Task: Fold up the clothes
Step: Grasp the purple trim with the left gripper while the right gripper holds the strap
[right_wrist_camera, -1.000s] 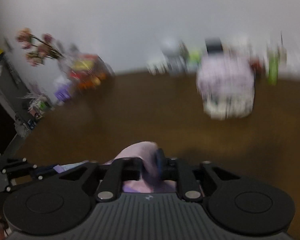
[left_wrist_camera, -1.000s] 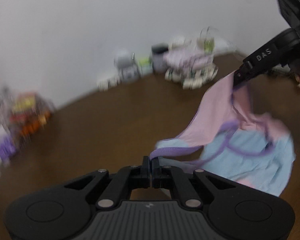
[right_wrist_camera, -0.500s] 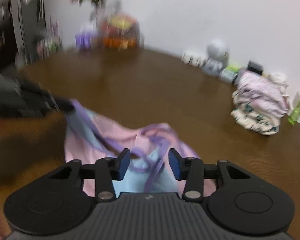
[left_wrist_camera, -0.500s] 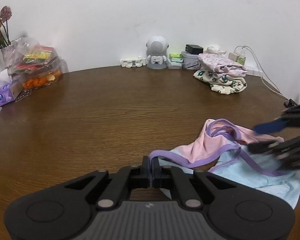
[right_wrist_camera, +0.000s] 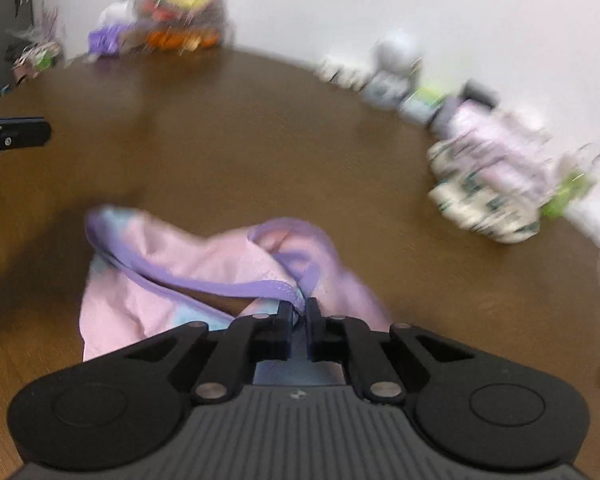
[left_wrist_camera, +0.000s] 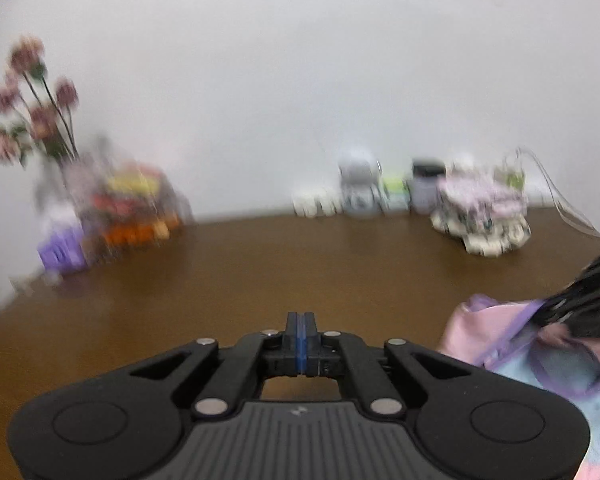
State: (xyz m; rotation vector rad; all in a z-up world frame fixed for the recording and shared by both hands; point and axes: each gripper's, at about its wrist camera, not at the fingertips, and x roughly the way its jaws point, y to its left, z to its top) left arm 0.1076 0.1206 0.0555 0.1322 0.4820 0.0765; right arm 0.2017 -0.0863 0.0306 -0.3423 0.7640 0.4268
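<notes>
Showing no legible writing: pink-and-blue garment (right_wrist_camera: 204,264), blurred.

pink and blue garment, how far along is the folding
Done: two folded pieces sit in a stack by the wall. In hand: the right gripper, its jaws just closing, pinches the purple trim of the pink and blue garment, which lies crumpled on the table. The left gripper is shut and empty. Left: spreading and every fold.

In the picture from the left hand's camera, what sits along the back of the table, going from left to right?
Flowers → purple box → bag of colourful snacks → small white-and-grey figure → dark-lidded container → stack of folded clothes. All of it is blurred.
</notes>
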